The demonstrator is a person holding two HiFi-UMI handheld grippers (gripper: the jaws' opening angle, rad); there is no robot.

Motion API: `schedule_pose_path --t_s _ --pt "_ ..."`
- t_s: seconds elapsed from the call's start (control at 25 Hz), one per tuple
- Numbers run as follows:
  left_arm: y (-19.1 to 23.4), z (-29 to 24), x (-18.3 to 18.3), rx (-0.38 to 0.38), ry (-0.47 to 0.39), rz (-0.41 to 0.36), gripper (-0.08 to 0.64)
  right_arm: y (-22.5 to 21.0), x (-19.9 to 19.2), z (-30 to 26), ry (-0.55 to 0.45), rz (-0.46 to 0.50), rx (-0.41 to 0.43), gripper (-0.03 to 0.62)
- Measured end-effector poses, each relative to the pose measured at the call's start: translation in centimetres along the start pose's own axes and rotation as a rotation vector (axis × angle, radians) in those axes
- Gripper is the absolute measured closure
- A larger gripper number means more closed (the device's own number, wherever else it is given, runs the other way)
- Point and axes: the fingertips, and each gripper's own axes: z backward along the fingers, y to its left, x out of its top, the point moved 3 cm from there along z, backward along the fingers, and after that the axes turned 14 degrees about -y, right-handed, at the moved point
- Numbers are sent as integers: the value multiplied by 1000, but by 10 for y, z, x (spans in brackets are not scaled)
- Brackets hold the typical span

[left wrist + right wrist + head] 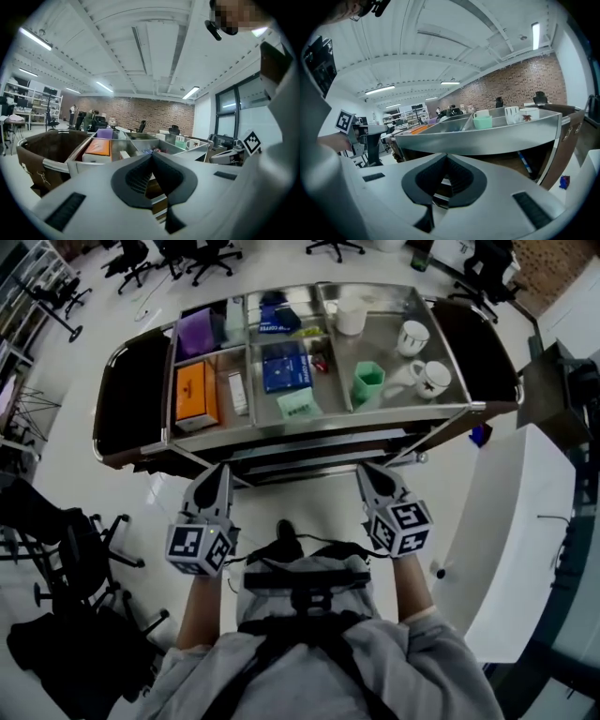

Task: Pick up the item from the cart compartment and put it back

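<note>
1. Steel forms the cart (361, 418), whose top tray is split into compartments; a dark bag (131, 395) hangs at its left end.
2. Each item lies in its compartment, and neither gripper holds any of them, so which one the task means cannot be told.
3. In the left compartments sit a purple box (197, 331), an orange box (196, 390) and a small white box (237, 392) just beside the orange one.
4. In the middle compartments lie a blue box (285, 367) and a pale green piece (298, 403) nearer the front edge.
5. The right compartment holds a green cup (367, 383), a white tub (351, 315) and two white mugs (413, 337), near each other at the right side.
6. The left gripper (223, 468) is held in front of the cart, short of its front edge and pointing toward the orange box's side. Its own view shows its fingers (136, 176) clenched together, with nothing between them.
7. The right gripper (366, 468) is level with it, also short of the cart and pointing toward the green cup's side. Its fingers (461, 180) are pressed together too, and are empty.
8. The two grippers are well apart, with the person's grey sleeves behind them.
9. A white desk (511, 521) stands to the right of the person, and office chairs (202, 254) stand beyond the cart.
</note>
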Motion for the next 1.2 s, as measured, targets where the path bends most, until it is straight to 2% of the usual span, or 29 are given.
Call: schedule_pose_path --t_s 0.28,0.52,0.76,1.0,1.2 --pt "19 -37 7 -52 41 20 554 8 36 -31 3 13 14 583" --pt "18 -73 19 -56 52 21 554 -2 73 -58 1 39 93 583" --pt "16 -118 44 -108 60 15 554 -10 113 -94 -9 106 147 583" --pt "22 -164 56 -151 107 -38 554 -12 138 -136 -1 150 203 583" --pt "33 -210 62 -200 151 -90 554 -16 154 -168 8 174 214 583"
